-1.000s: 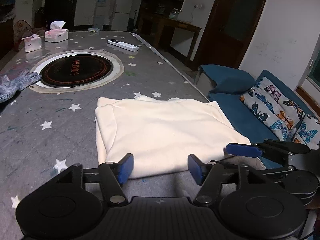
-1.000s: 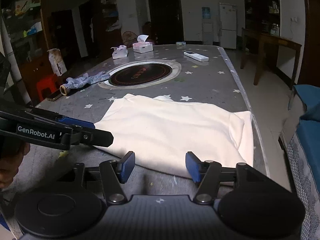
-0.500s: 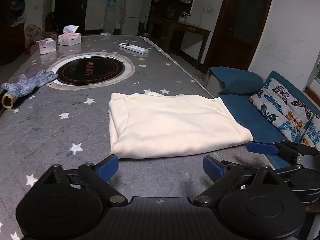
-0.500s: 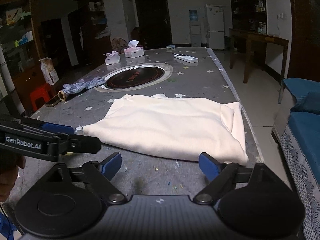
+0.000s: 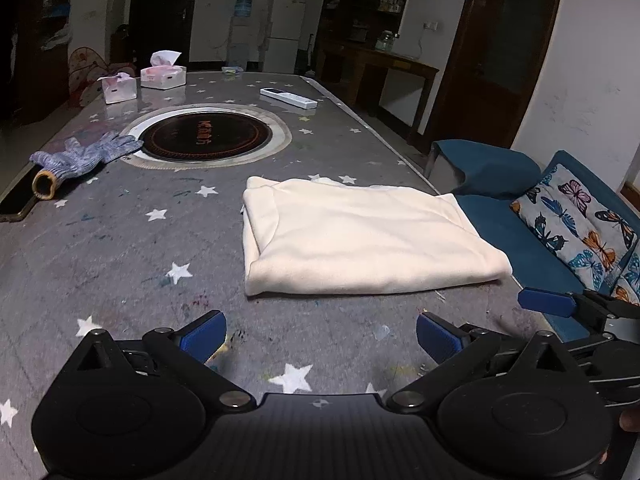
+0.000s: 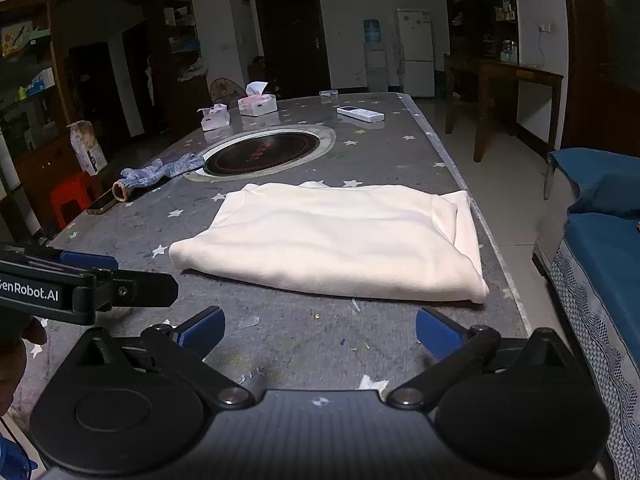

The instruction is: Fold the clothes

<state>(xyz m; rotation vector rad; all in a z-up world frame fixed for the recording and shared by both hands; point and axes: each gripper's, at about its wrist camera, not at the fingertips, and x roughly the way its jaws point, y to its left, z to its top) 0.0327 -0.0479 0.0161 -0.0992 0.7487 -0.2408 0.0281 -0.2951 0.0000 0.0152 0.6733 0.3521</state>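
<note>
Cream fleece, that is what my folded garment [image 5: 360, 240] is made of, and it lies flat on the grey star-print table [image 5: 120, 248] near its right-hand edge, well this side of the round inset burner [image 5: 206, 138]. My left gripper [image 5: 320, 334] hovers just short of the near hem with its blue pads spread wide and nothing between them; my right gripper [image 6: 318, 330] is likewise splayed and empty, off the near right corner. I judge the fold nearly done, so the risk is spoiling it: soft, thick layers like these may slide apart if I pinch only the top one, and the tucked flap at the right end could spring open. That end sits close to the table's edge, so a careless drag might pull it over toward the blue sofa [image 5: 536, 248]. My two tongs are also near enough together to knock.
</note>
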